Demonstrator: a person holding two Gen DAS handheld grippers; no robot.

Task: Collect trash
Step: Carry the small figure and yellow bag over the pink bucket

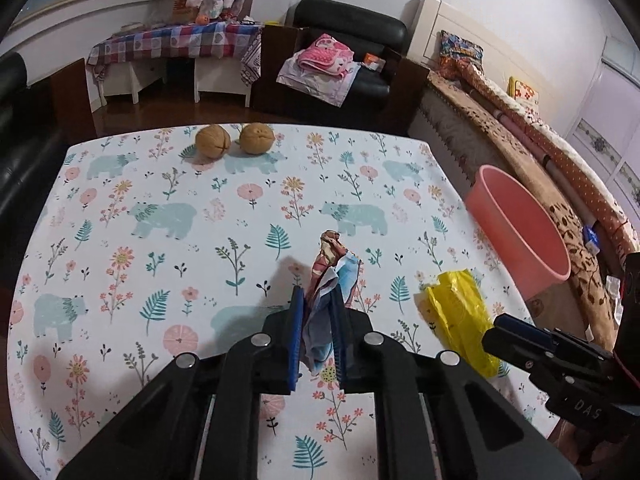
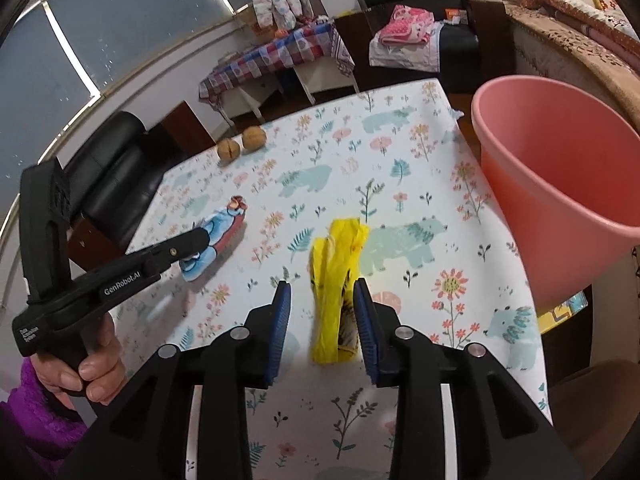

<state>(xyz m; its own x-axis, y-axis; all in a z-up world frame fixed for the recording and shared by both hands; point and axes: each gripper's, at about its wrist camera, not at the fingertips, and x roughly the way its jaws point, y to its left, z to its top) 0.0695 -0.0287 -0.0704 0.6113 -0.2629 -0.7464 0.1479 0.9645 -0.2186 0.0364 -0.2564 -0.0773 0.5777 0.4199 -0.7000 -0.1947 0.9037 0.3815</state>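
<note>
Clearly the coming move turns on the pink bin (image 2: 560, 184), which stands off the table's right edge: it lies right of and beyond both grippers, much nearer the right one. The table (image 1: 160, 184) wears a cloth printed with bears and flowers, and two walnuts (image 1: 234, 140) sit at its far edge; beyond are a dark armchair (image 1: 348, 28) heaped with pink fabric and a low bench under a checked cover.

The yellow plastic bag (image 2: 336, 292) lies on the cloth with its long axis running away from the right gripper (image 2: 322, 320), between its blue pads; the pads stand apart, a clear gap on the left side and the right pad at most grazing the bag, so it is not gripped.

The left gripper (image 1: 318, 320) is narrowly closed on the crumpled printed wrapper (image 1: 330, 272), whose long axis runs forward out of the pads. To my eye that piece must travel right, across the yellow bag, to reach the bin
</note>
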